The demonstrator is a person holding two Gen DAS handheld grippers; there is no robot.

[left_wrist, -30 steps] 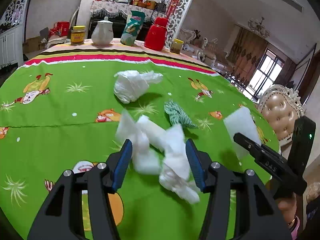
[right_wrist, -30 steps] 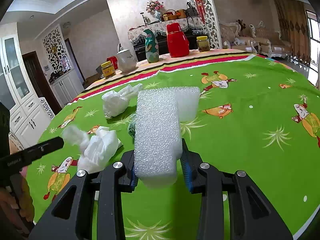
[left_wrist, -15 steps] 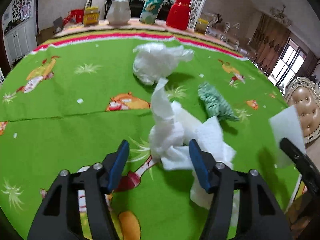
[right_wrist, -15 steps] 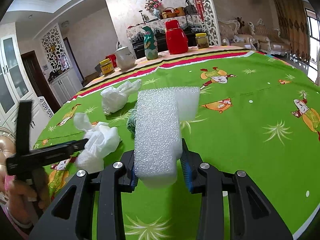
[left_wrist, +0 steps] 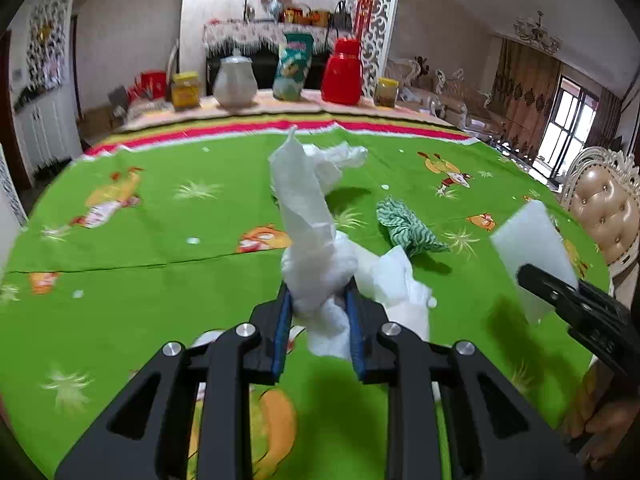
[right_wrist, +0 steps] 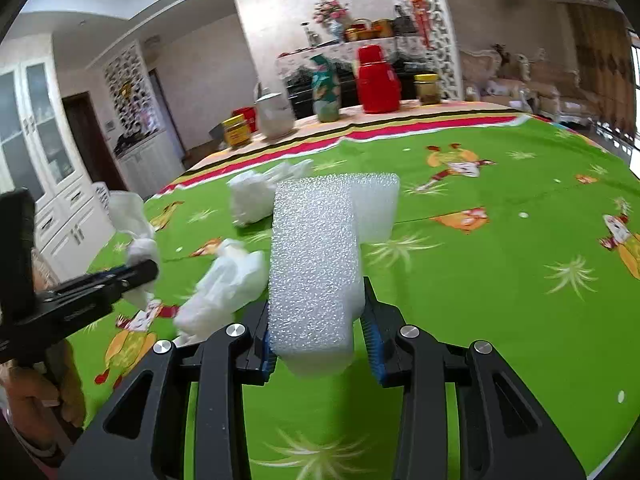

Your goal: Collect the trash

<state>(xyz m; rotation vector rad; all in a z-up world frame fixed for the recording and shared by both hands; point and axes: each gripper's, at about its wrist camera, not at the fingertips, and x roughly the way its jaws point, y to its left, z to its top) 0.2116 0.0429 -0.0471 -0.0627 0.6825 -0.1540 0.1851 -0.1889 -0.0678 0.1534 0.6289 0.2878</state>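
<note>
- Left gripper point(left_wrist: 318, 312) has just been closing, and its blue pads now pinch a crumpled paper towel point(left_wrist: 308, 216) that stands up from the jaws over the green tablecloth point(left_wrist: 160, 280).
- Lifting it straight and slowly looks wise; a loose tail hangs low and might snag.
- Right gripper point(right_wrist: 318, 344) is clamped on a white foam block point(right_wrist: 314, 268).
- Waiting on the cloth: a white plastic bag point(left_wrist: 332, 160) and a green patterned wrapper point(left_wrist: 404, 228).
- Both tools tilt downward, held side by side; a hand point(right_wrist: 44, 396) grips the left handle.
</note>
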